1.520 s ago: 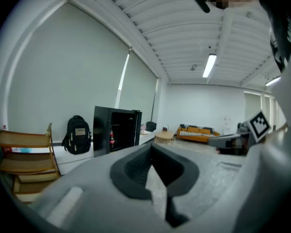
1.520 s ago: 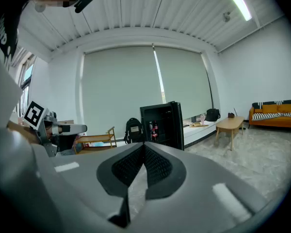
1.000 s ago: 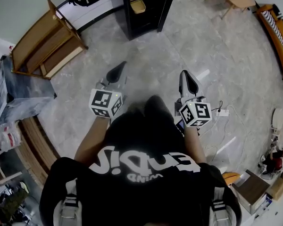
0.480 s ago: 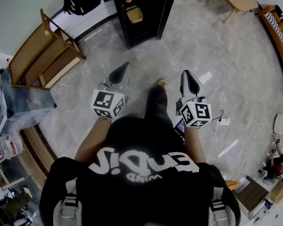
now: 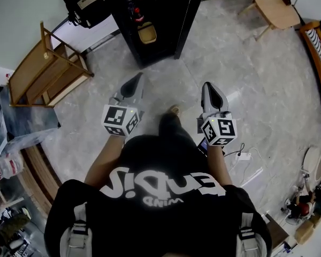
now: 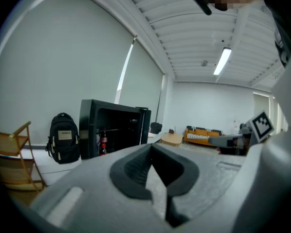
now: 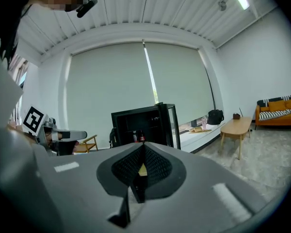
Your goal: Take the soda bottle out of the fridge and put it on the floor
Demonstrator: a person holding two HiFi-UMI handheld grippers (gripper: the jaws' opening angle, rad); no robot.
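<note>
A black fridge [image 5: 155, 20] stands open ahead of me, its door [image 5: 190, 15] swung to the right. A red soda bottle [image 5: 132, 9] stands upright on a shelf inside; the left gripper view shows the bottle [image 6: 103, 142] too, and the right gripper view shows it [image 7: 141, 137] small and far. My left gripper [image 5: 135, 82] and right gripper [image 5: 209, 87] are held side by side at waist height, pointing at the fridge, well short of it. Both are shut with nothing held: left gripper [image 6: 152, 144], right gripper [image 7: 143, 144].
A black backpack [image 5: 83, 1] leans left of the fridge, and a wooden chair [image 5: 48, 68] stands further left. A low wooden table [image 5: 275, 9] and an orange sofa [image 5: 318, 47] are at the right. A power strip with its cable [image 5: 243, 156] lies on the marble floor by my right side.
I have walked forward: the fridge has come nearer and its inside shows more. Both grippers keep the same pose, shut, in front of my body.
</note>
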